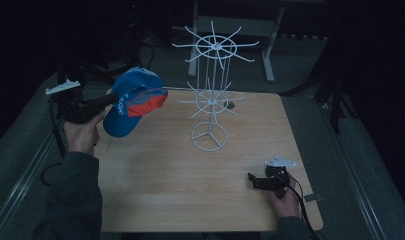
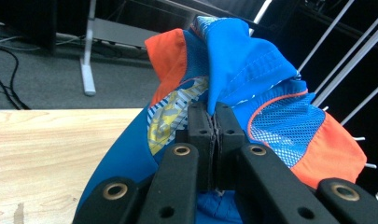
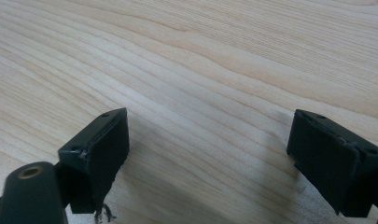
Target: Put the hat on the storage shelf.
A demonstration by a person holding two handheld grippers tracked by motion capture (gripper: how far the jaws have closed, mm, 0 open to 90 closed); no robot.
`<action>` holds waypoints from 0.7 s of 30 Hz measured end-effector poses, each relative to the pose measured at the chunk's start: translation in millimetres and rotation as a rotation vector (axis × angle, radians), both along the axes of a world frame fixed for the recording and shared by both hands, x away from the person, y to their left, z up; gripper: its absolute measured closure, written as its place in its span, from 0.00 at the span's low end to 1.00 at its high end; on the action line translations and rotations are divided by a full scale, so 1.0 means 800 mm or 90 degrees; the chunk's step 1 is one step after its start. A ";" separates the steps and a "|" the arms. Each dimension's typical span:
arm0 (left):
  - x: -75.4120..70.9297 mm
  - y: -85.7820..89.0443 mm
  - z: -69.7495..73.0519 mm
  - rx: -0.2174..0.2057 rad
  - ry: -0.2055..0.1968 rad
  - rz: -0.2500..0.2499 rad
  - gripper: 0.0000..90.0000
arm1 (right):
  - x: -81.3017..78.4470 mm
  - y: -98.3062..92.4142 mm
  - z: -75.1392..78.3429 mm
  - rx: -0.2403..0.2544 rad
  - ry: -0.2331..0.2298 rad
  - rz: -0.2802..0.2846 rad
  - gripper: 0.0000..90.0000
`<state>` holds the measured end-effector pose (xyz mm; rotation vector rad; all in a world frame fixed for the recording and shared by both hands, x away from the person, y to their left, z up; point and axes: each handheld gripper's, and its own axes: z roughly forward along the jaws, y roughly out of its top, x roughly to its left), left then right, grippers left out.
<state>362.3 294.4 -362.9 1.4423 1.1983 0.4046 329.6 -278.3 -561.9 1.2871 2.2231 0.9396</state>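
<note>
A blue cap (image 1: pixel 131 101) with orange panels and a mesh side hangs in the air over the table's left edge, left of the white wire rack (image 1: pixel 213 92). My left gripper (image 1: pixel 110 99) is shut on a fold of its fabric; in the left gripper view the two black jaws (image 2: pixel 215 126) press together on the blue cloth (image 2: pixel 242 70). My right gripper (image 1: pixel 257 180) rests low over the wooden table (image 1: pixel 180 165) at the front right, jaws wide apart (image 3: pixel 210 149) with only bare wood between them.
The white rack has two tiers of radiating wire arms, a ring base (image 1: pixel 208 136) on the table's middle back, and a top tier (image 1: pixel 216 46) above cap height. Dark floor and a desk leg (image 1: pixel 270 45) lie beyond the table.
</note>
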 end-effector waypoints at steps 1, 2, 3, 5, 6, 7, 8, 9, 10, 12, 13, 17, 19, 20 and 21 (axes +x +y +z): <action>0.000 0.000 0.001 0.000 -0.001 0.002 0.99 | 0.000 0.000 0.000 0.000 0.000 0.000 0.14; 0.000 -0.001 0.002 0.001 -0.001 0.004 0.99 | 0.000 0.000 0.000 0.000 0.000 0.000 0.14; 0.001 -0.001 0.004 0.000 -0.001 0.005 0.99 | 0.000 0.000 0.000 0.000 0.000 0.000 0.14; 0.001 -0.002 0.006 0.002 -0.004 0.007 0.99 | 0.000 0.000 0.000 0.000 0.000 0.000 0.14; 0.001 -0.003 0.008 0.002 -0.004 0.008 0.99 | 0.000 0.000 0.000 0.000 0.000 0.000 0.14; 0.001 -0.003 0.009 0.002 -0.004 0.009 0.99 | 0.000 0.000 0.000 0.000 0.000 0.000 0.14; 0.001 -0.003 0.009 0.002 -0.004 0.009 0.99 | 0.000 0.000 0.000 0.000 0.000 0.000 0.14; 0.001 -0.004 0.012 0.003 -0.006 0.011 0.99 | 0.000 0.000 0.000 0.000 0.000 0.000 0.14; 0.001 -0.004 0.012 0.003 -0.006 0.011 0.99 | 0.000 0.000 0.000 0.000 0.000 0.000 0.14; 0.002 -0.005 0.015 0.004 -0.008 0.013 0.99 | 0.000 0.000 0.000 0.000 0.001 -0.001 0.14; 0.002 -0.006 0.018 0.006 -0.010 0.015 0.99 | 0.000 0.000 0.000 0.000 0.000 0.000 0.14; 0.003 -0.008 0.023 0.009 -0.010 0.022 0.99 | 0.000 0.000 0.000 0.000 0.000 0.000 0.14; 0.004 -0.008 0.025 0.009 -0.011 0.023 0.99 | 0.000 0.000 0.000 0.000 0.000 0.000 0.14; 0.004 -0.008 0.025 0.009 -0.011 0.023 0.99 | 0.000 0.000 0.000 0.000 0.000 0.000 0.14; 0.004 -0.009 0.027 0.007 -0.012 0.025 0.99 | 0.000 0.000 0.000 0.000 0.000 0.000 0.14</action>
